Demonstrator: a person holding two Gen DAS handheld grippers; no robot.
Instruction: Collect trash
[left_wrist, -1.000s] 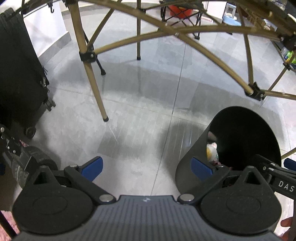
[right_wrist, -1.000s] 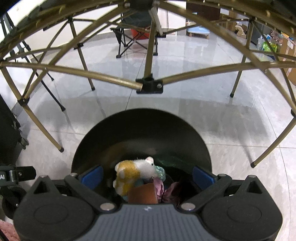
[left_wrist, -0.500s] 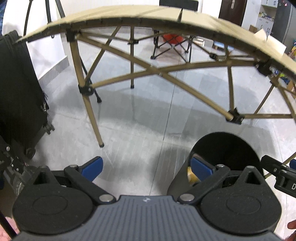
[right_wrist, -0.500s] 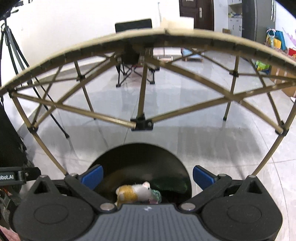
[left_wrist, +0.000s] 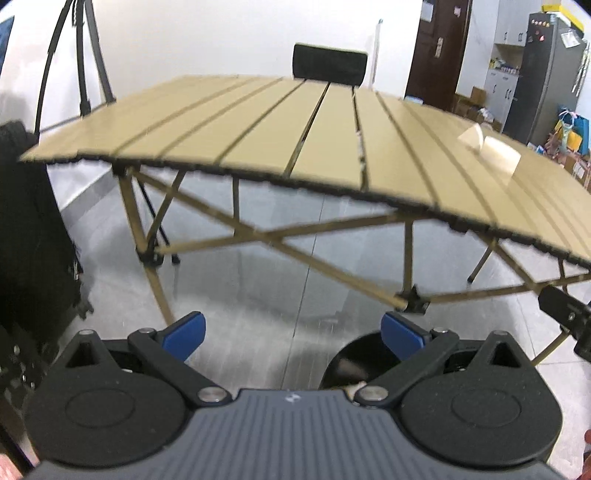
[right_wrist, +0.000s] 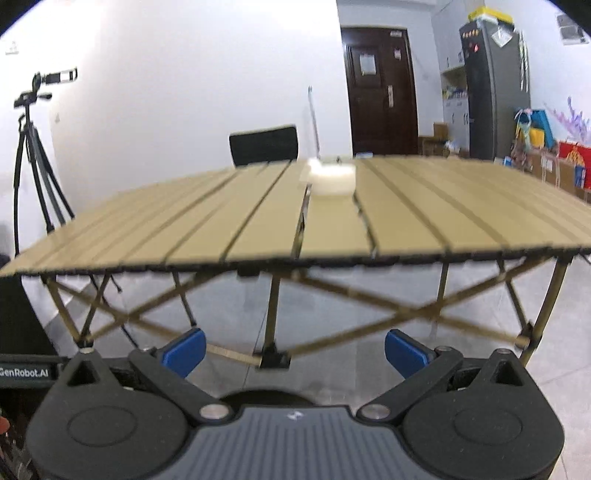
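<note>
Where the left wrist view begins, at its left edge: a black suitcase (left_wrist: 29, 221) upright on the floor, with a tripod (left_wrist: 81, 55) behind it against the white wall. Further right, the left tongs (left_wrist: 291, 332), held low and roughly level, aimed forward and slightly up at the near edge of the slatted tan desk (left_wrist: 295, 140). Blue tips wide apart, gripping nothing. Just below the right tip, on the grey floor under the desk's near edge, the black bin (left_wrist: 351, 354), mostly hidden by the tongs' body; contents too hidden to tell. Beyond the desk, a black chair back (left_wrist: 328, 66). On the desk top towards its right side, well away from both tips, a pale scrap (left_wrist: 487, 151), blurred.

In the right wrist view, at far left, the tripod (right_wrist: 29, 147) again, and low at the edge a black part labelled GenRobot.AI, belonging to the left tongs alongside. Then the right tongs (right_wrist: 295, 350), also low, level and square to the desk (right_wrist: 258, 221) front, tips spread wide and empty. Only a dark sliver of the bin (right_wrist: 258, 397) visible just above the body. Straight ahead, on the middle slats near the far edge, the pale scrap (right_wrist: 330, 181), beside the chair back (right_wrist: 264, 146). At right, a dark door (right_wrist: 376, 92) and a grey fridge (right_wrist: 495, 81).
</note>
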